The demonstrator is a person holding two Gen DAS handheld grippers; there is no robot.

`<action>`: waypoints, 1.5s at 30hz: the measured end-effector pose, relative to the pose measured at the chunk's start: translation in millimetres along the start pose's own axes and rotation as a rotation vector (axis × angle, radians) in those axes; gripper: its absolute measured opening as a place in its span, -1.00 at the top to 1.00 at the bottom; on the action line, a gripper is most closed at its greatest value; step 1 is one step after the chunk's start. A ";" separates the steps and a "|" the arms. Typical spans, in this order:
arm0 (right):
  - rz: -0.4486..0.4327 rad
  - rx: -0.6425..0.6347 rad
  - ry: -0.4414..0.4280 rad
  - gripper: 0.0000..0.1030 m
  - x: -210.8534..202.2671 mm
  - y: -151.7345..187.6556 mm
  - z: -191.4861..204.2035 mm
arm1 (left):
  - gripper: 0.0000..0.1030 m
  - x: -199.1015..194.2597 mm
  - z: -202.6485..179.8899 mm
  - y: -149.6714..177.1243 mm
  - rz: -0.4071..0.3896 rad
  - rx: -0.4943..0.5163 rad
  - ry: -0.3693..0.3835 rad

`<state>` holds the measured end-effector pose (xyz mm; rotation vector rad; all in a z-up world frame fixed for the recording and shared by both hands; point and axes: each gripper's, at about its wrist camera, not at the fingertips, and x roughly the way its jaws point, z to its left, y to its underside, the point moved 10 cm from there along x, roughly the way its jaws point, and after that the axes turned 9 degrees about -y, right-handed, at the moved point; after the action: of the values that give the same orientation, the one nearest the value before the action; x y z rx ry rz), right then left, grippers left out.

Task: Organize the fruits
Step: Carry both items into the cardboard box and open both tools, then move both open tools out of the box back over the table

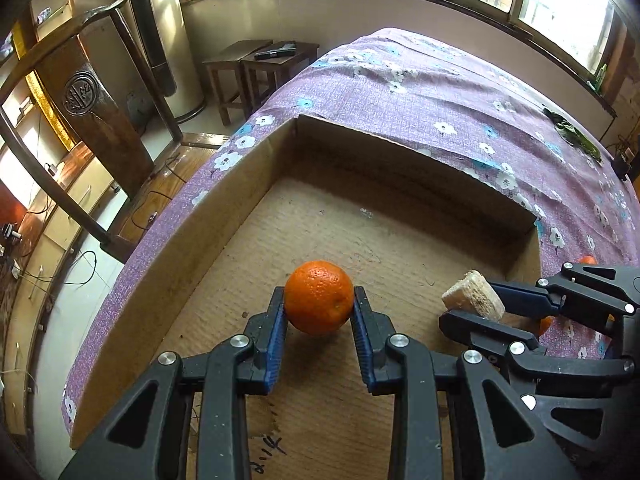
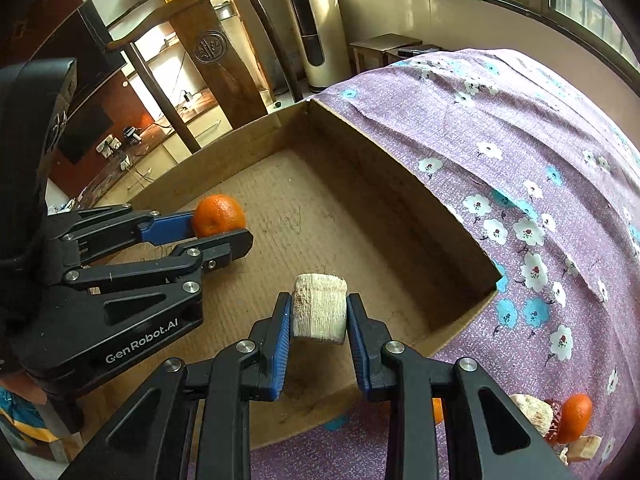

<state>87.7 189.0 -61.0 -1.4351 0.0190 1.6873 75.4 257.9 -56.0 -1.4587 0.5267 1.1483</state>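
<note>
Left fingers: my left gripper [image 1: 319, 300] is clamped on an orange [image 1: 319, 297], its blue ribbed pads pressing both sides of the fruit, which hangs just above the floor of the cardboard box [image 1: 240, 184].
Right fingers: my right gripper [image 2: 319, 312] is clamped on a pale chunk [image 2: 320, 308], a short cylinder with a rough, fibrous cut face; I cannot tell what fruit it is. It too is over the box floor, near the right-hand wall.
Box: shallow, open-topped, brown corrugated cardboard with low straight walls; the floor is scuffed, with dark specks and handwritten marks. Nothing else lies inside it.
Between the two: both grippers sit side by side over the box, near each other but apart; the walls are the only edges close to either load.
Surface: the box rests on a bed covered in a purple cloth [image 2: 500, 120] printed with white and blue flowers, slightly creased.
Left over: on the cloth outside the box's near right corner lie another orange [image 2: 576, 416] and more pale chunks [image 2: 532, 410], bunched close together.
Around: a dark wooden chair [image 1: 100, 92] with a carved round emblem stands beside the bed; two small wooden stools [image 1: 256, 68] stand under the window, and loose cables trail on the floor.
</note>
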 end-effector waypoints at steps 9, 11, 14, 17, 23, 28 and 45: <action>-0.018 -0.011 0.004 0.27 -1.6 2.1 6.1 | -0.21 1.0 12.7 3.7 0.008 -0.059 -0.007; -0.029 -0.008 0.014 0.17 -9.4 4.2 5.9 | -0.31 -4.2 16.1 2.9 -0.009 -0.079 -0.007; -0.076 -0.001 0.023 0.10 -33.0 7.2 7.4 | -0.39 -13.7 15.0 4.8 -0.031 -0.082 -0.004; -0.132 0.001 0.055 -0.24 -64.4 14.6 7.5 | -0.39 -28.9 7.8 8.2 -0.068 -0.067 0.005; -0.212 0.024 0.140 -0.64 -123.7 51.0 -0.1 | -0.40 -66.3 -21.0 16.3 -0.154 -0.018 0.050; -0.214 0.069 0.216 -0.79 -157.5 92.3 -18.0 | -0.45 -92.8 -53.5 28.8 -0.196 0.034 0.118; -0.245 0.239 0.202 -0.79 -193.4 164.7 -58.8 | -0.46 -66.8 -154.1 68.8 -0.098 0.161 0.189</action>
<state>18.2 -57.1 -9.8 -1.3610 0.1468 1.2913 44.1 79.2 -51.5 -1.4436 0.6560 0.8760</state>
